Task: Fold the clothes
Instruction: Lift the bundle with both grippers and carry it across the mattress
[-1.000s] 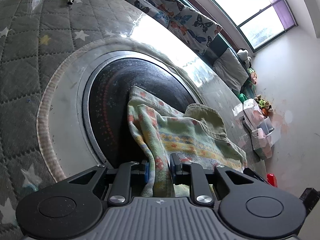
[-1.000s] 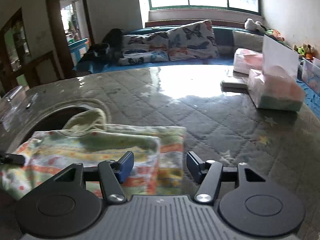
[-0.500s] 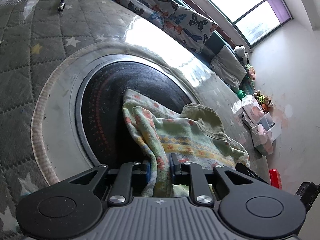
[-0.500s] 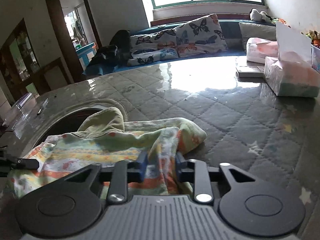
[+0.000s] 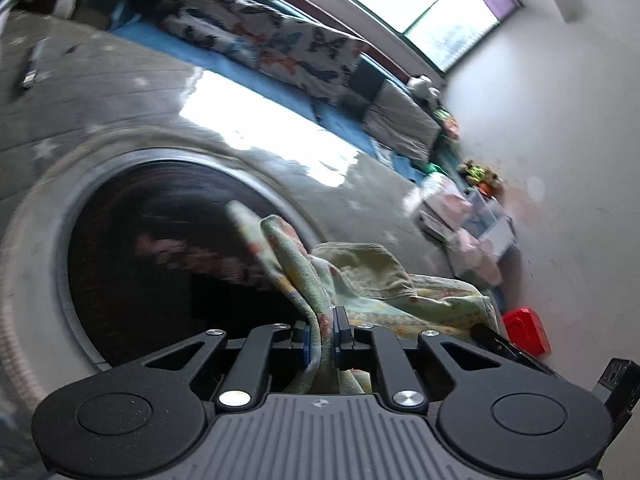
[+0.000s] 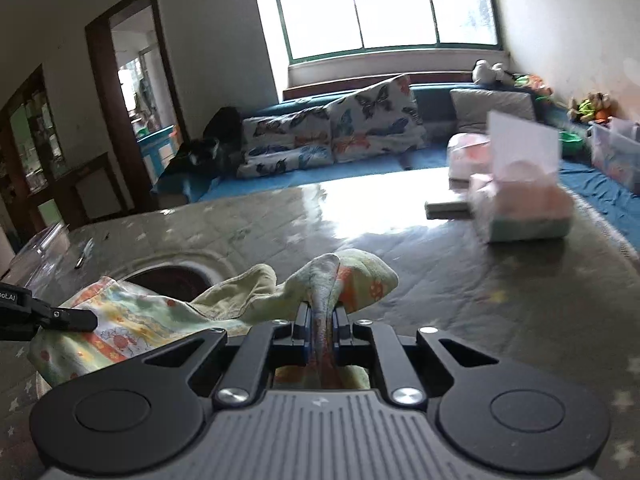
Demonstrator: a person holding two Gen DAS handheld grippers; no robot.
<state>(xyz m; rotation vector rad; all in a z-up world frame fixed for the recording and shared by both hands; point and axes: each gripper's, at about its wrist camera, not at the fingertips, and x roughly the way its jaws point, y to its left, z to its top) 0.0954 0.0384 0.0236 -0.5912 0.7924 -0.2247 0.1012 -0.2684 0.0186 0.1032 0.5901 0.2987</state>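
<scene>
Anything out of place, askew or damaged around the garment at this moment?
Nothing looks damaged or spilled. The patterned garment is bunched, not flat, lying partly over the dark round inset in the quilted table cover. The left gripper and right gripper each pinch an edge, as expected mid-fold.

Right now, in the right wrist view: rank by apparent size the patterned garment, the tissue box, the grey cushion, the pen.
1. Patterned garment, largest, though nearest the camera.
2. Tissue box and grey cushion: look alike; the cushion is farther off, so unranked.
3. Pen, smallest.
</scene>
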